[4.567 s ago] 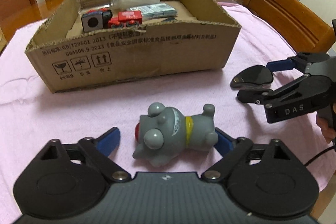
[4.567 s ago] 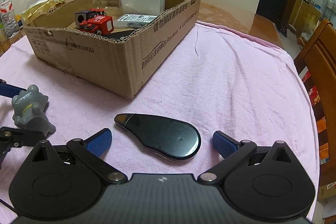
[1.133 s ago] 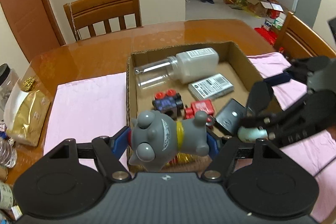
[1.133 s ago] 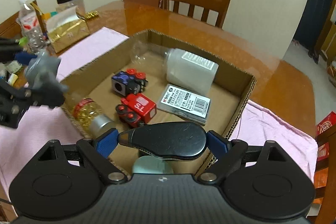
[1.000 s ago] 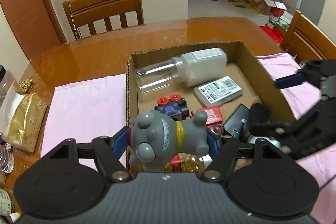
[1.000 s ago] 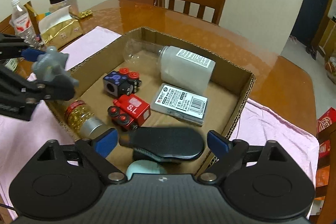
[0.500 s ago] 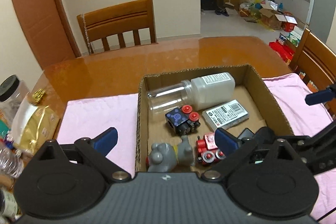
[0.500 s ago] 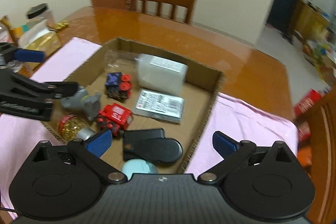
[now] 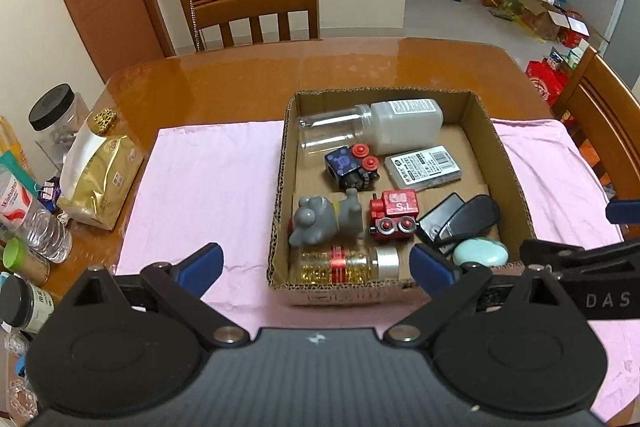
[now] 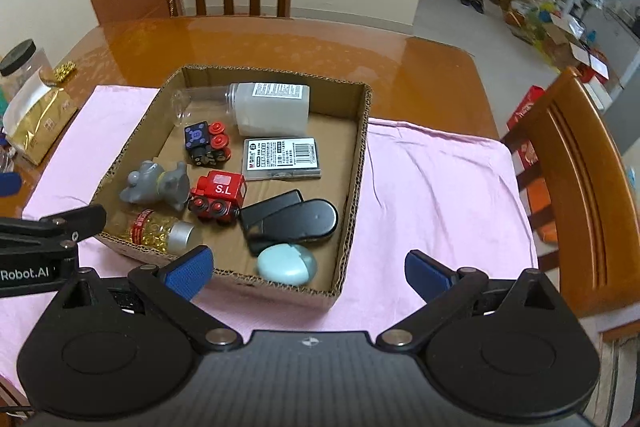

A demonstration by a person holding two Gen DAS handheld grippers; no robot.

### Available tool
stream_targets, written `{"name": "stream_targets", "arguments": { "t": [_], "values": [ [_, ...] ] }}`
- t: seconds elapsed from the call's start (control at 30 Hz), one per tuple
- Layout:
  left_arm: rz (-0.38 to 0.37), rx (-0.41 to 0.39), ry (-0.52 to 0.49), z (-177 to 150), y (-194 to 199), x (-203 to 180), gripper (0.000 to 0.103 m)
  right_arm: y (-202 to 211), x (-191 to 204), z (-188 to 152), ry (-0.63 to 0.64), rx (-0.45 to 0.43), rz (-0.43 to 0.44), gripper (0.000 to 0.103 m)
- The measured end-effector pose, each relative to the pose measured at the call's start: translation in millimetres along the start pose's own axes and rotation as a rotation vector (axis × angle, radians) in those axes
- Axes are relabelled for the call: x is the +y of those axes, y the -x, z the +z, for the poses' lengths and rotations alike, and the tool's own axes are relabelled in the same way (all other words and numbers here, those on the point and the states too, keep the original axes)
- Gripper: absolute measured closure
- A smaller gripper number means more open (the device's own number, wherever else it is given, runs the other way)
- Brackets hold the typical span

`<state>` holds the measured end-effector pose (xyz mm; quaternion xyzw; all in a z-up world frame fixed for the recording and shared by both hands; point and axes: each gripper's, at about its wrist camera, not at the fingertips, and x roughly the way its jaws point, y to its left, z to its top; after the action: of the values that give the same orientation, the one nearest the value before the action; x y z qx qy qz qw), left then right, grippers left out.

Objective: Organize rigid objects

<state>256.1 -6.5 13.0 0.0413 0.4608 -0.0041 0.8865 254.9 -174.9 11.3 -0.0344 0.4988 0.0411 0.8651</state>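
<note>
Toys and bottles sit gathered inside the brown cardboard box (image 9: 506, 163) — so the left gripper (image 9: 316, 263) and right gripper (image 10: 308, 269) hang above it, jaws spread, empty.

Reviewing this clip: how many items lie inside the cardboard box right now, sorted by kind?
Inside the cardboard box:
Toys: 3 (grey figurine, red train, dark blue train car)
Bottles and jars: 3 (clear jar, white bottle, gold bead bottle)
Flat packs: 1 (labelled case)
Black devices: 2 (rectangular one, rounded one)
Mint oval case: 1
Total: 10
</note>
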Motion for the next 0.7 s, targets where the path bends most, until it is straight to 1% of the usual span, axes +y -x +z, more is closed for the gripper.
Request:
{"name": "stream_targets", "arguments": {
  "t": [0.3,0.7],
  "values": [
    [0.01,-0.011,-0.009,-0.7,8.4,1.2,0.004,11.3,5.4,-5.2,-0.031,-0.015,-0.013,0.0],
    [0.011,-0.01,-0.01,0.1,10.5,3.2,0.004,13.4,7.7,-4.0,-0.045,-0.02,-0.017,0.0]
  ]
}}
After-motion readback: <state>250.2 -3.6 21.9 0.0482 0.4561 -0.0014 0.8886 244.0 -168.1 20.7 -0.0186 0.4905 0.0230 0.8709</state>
